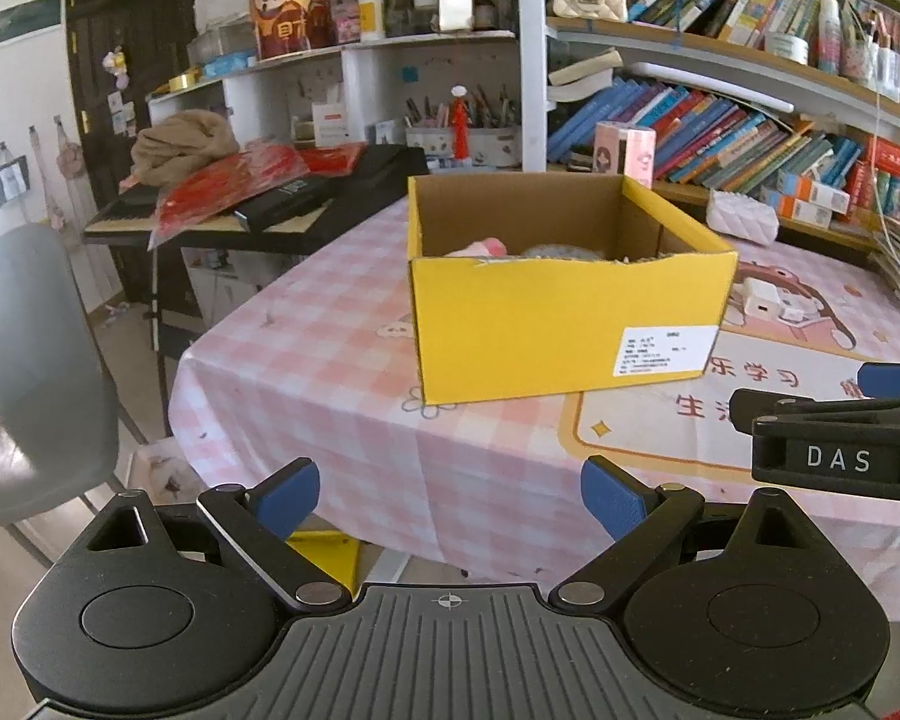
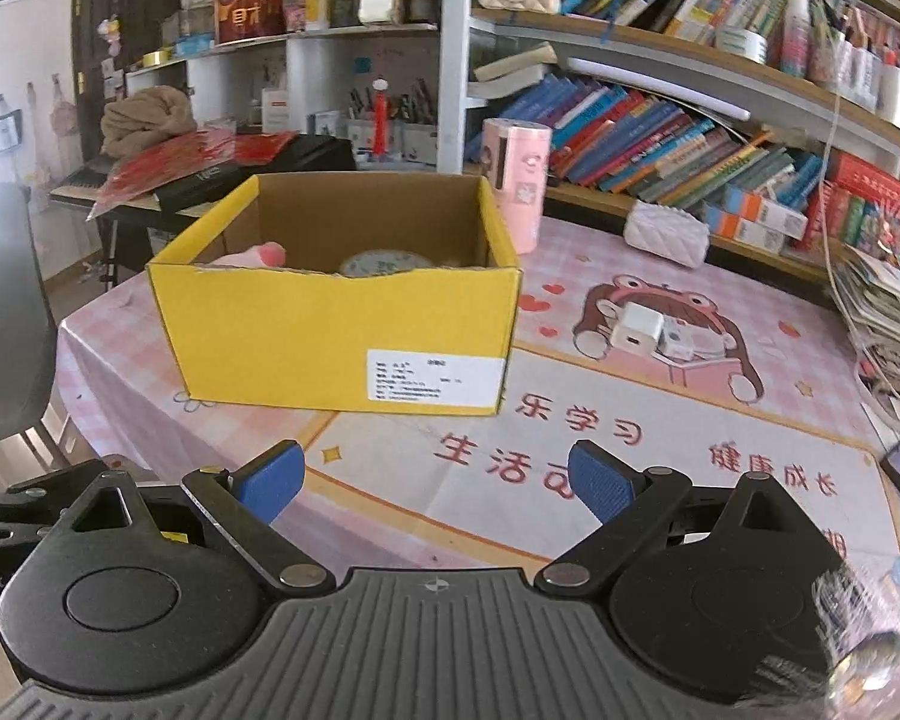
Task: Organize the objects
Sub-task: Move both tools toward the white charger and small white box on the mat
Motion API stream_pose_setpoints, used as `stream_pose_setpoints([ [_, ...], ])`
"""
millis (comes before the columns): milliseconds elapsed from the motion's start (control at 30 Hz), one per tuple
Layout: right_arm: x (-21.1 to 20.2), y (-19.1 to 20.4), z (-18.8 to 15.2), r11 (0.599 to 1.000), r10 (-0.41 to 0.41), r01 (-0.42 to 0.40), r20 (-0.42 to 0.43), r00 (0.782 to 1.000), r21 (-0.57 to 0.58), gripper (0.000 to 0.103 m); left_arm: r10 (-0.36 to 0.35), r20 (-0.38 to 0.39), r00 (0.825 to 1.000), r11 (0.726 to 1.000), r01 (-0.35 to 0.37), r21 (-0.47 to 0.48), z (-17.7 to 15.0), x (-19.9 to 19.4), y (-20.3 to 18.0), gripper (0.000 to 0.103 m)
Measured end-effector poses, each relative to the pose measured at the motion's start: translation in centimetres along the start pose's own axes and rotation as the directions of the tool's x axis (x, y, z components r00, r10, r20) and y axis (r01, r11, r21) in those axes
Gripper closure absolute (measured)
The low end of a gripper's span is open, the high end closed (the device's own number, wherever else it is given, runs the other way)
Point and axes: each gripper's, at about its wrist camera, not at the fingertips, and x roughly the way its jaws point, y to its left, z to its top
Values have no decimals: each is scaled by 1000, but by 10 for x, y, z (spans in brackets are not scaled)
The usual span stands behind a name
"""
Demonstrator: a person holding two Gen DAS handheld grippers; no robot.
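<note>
A: Yellow cardboard box (image 1: pixel 561 306) is seen standing open-topped on the surface (image 1: pixel 330 372), which is covered w/ a pink checked cloth. White label (image 1: pixel 666 351) is stuck low on the near wall, twd the right corner.

B: And inside the box?

A: Something pink (image 2: pixel 258 255) is seen at the left, a round patterned item (image 2: pixel 381 264) beside it. More can't be told; the near wall hides the rest.

B: Left tool?

A: Left tool (image 1: pixel 450 495) is held short of the surface's near edge, aimed at the box. Blue pads (image 1: pixel 609 501) are spread wide apart, nothing between them. Box isn't touched.

B: Right tool?

A: Right tool (image 2: pixel 435 480) is held over the printed part of the cloth, box ahead & to its left. Pads are set wide apart too, nothing clamped. Its side is also caught at the right edge of the left wrist view, just beside the left tool.

B: Other items on the surface?

A: White charger block (image 2: pixel 636 327) & a small white gadget touching it are lying right of the box, well apart from it. Pink cylinder (image 2: pixel 519 180) is stood upright behind the box's right rear corner. White quilted pouch (image 2: pixel 666 234) is lying nr the bookshelf (image 2: pixel 690 138). Grey chair (image 1: pixel 36 372) is seen at the left, off the surface.
</note>
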Motion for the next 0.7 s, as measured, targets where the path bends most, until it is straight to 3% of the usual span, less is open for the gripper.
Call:
stream_pose_setpoints([
  [400, -11, -19, -13, 997, -64, 64, -20, 998, 30, 8, -84, -12, 996, 995, 84, 51, -1, 3, -24, 7],
  [700, -22, -57, -22, 978, -167, 169, -26, 986, 121, 7, -189, -7, 982, 970, 188, 154, 7, 9, -64, 7],
])
